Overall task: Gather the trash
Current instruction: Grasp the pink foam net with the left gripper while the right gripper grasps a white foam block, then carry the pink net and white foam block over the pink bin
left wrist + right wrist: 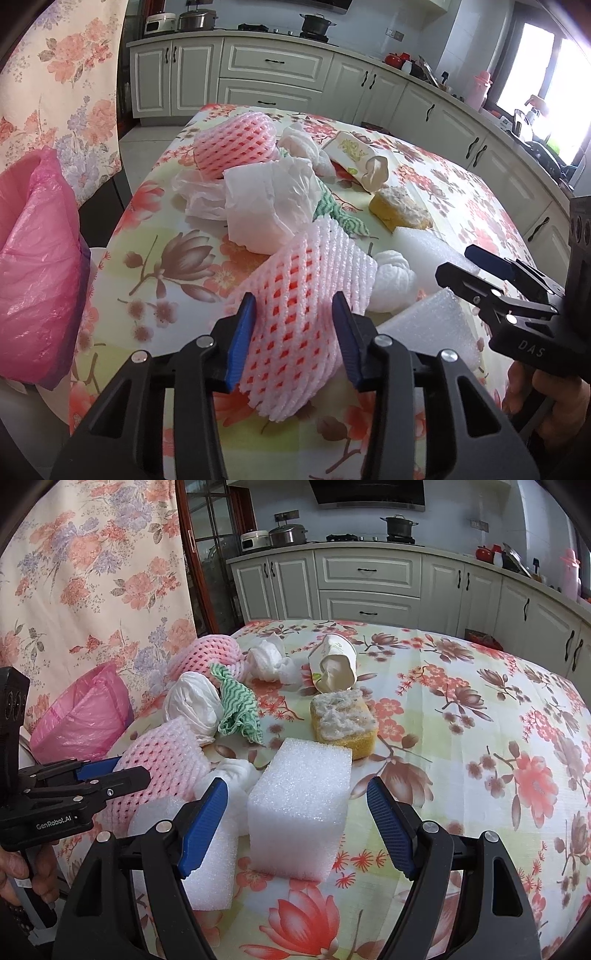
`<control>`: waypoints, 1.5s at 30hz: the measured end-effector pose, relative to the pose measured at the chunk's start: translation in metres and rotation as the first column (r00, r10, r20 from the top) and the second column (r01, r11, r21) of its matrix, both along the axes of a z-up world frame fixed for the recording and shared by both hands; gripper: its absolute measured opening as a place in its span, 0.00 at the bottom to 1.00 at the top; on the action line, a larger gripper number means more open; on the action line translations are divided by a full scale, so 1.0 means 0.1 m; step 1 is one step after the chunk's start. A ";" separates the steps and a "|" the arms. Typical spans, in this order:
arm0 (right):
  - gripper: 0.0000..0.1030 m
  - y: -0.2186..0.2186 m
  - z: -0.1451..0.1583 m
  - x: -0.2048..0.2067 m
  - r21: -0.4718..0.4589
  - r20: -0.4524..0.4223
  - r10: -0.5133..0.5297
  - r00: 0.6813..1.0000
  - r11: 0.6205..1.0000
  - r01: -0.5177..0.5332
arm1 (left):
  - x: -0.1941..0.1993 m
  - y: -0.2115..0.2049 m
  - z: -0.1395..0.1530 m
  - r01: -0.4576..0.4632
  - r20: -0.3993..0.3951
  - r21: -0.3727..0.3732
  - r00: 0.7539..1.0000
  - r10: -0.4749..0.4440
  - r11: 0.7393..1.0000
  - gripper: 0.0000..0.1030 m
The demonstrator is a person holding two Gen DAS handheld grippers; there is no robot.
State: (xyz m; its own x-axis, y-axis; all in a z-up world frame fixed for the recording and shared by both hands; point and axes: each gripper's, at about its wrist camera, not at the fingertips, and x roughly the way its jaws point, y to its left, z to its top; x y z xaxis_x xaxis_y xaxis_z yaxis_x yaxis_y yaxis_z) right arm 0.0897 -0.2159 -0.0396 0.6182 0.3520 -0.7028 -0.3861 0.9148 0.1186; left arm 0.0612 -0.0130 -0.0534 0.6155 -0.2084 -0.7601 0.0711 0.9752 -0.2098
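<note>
Floral tablecloth (480, 738) strewn with trash, kitchen cabinets (369, 587) behind

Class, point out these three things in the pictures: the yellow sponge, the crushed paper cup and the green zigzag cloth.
yellow sponge (345, 725): right wrist view, on its grey scouring top.
crushed paper cup (334, 662): right wrist view, on its dented white side.
green zigzag cloth (236, 709): right wrist view, on the middle of its crumpled folds.

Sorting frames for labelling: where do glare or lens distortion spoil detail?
Left wrist view: bright window blows out the upper right corner, and the white cabinets curve. Right wrist view: even light, sharp white foam block, dark corners, bowed countertop edge.
</note>
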 end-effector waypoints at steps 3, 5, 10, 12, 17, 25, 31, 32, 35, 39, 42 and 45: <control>0.70 -0.02 -0.05 0.02 -0.006 -0.019 -0.012 1.000 1.000 0.012 | 0.00 0.00 -0.01 0.006 -0.004 0.002 1.000 -0.006 1.000 0.34; 0.65 -0.04 -0.07 0.04 -0.006 -0.027 -0.016 0.999 1.000 0.016 | 0.00 -0.01 -0.02 0.010 -0.006 0.000 1.000 -0.010 1.000 0.31; 0.49 -0.07 -0.09 0.05 0.001 -0.036 -0.013 0.999 1.000 0.013 | -0.01 -0.03 0.03 0.019 0.005 0.003 1.000 -0.019 1.000 0.23; 0.49 -0.08 -0.06 0.04 0.002 -0.027 -0.015 1.000 1.000 0.015 | -0.02 -0.03 0.08 0.018 0.014 0.009 1.000 -0.018 1.000 0.20; 0.49 -0.11 0.04 0.01 0.005 0.000 -0.021 1.000 1.000 0.021 | -0.06 -0.02 0.17 0.015 0.036 0.016 0.999 -0.015 1.000 0.19; 0.49 -0.16 0.24 -0.04 0.014 0.051 -0.034 0.998 0.999 0.033 | -0.13 0.07 0.36 -0.007 0.079 0.019 0.997 0.005 1.000 0.19; 0.49 -0.12 0.39 -0.06 0.020 0.085 -0.027 0.996 0.999 0.025 | -0.17 0.17 0.54 -0.035 0.119 0.023 0.992 0.032 0.999 0.19; 0.49 -0.11 0.41 -0.06 0.020 0.090 -0.025 0.996 1.000 0.023 | -0.18 0.19 0.57 -0.040 0.126 0.022 0.991 0.037 0.999 0.19; 0.49 -0.06 0.46 -0.06 0.020 0.102 -0.022 0.995 1.000 0.020 | -0.21 0.25 0.64 -0.064 0.146 0.018 0.988 0.060 0.998 0.19; 0.49 0.01 0.53 -0.06 0.020 0.119 -0.013 0.993 1.000 0.010 | -0.25 0.36 0.73 -0.093 0.169 0.012 0.982 0.090 0.996 0.19; 0.49 0.08 0.59 -0.05 0.022 0.130 0.002 0.991 1.000 -0.005 | -0.29 0.45 0.80 -0.114 0.184 0.007 0.977 0.111 0.993 0.19; 0.49 0.18 0.66 -0.04 0.024 0.145 0.017 0.989 0.999 -0.021 | -0.33 0.56 0.86 -0.134 0.200 0.008 0.971 0.130 0.991 0.19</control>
State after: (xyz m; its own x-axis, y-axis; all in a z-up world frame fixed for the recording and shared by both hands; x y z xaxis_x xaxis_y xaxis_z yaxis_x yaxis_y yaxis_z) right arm 0.0856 -0.1976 0.0269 0.7061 0.3812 -0.5968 -0.4180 0.9046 0.0832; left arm 0.0286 0.0432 0.0331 0.7755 -0.1001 -0.6233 -0.0206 0.9828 -0.1834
